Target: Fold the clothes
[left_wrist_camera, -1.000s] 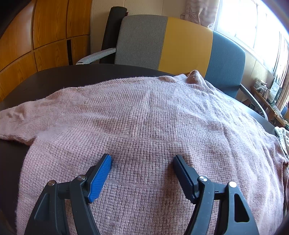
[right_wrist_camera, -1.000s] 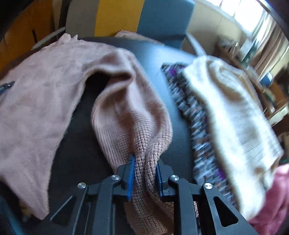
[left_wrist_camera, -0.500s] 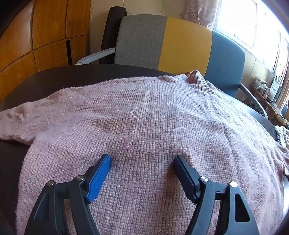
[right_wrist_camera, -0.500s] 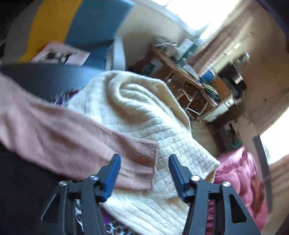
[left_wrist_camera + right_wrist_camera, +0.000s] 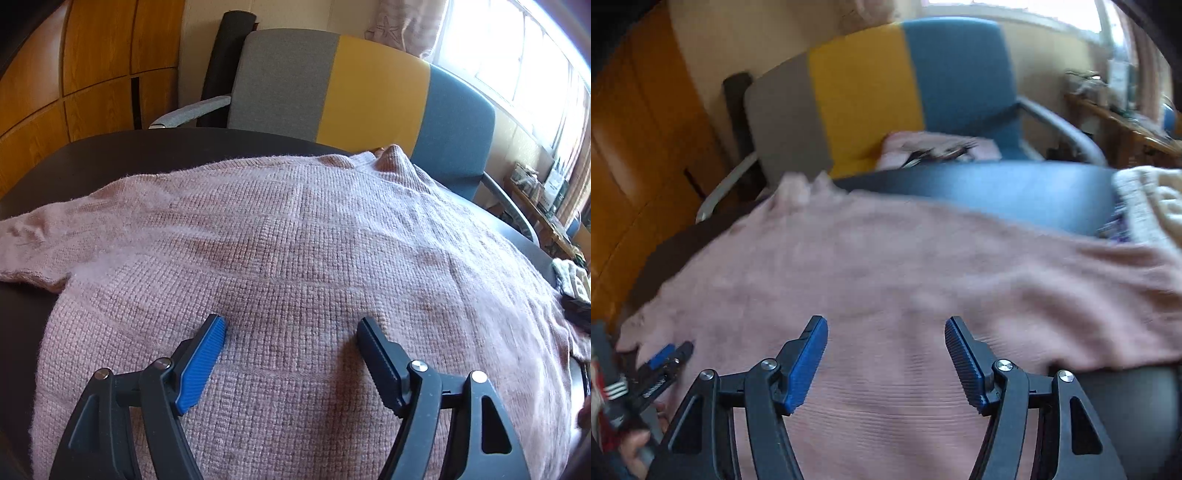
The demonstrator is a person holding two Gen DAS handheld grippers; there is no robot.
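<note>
The pink sweater (image 5: 295, 258) lies flat on the table (image 5: 147, 155). Both hand-held grippers, left (image 5: 291, 328) and right (image 5: 886, 328), hover spread. Pinch 1 sleeve cuff firmly, then fold inward.

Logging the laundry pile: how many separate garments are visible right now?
3, maybe more hidden. Pink knit sweater spread across the dark table; cream knit garment at the table's right edge; pink patterned cloth on the chair seat.

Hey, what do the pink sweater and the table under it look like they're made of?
Pink sweater: a soft, fuzzy knit, likely wool or acrylic; the stitch grid and surface fluff show. Table: dark, smooth and matte with a faint sheen, probably laminate or painted wood; hard to tell.
</note>
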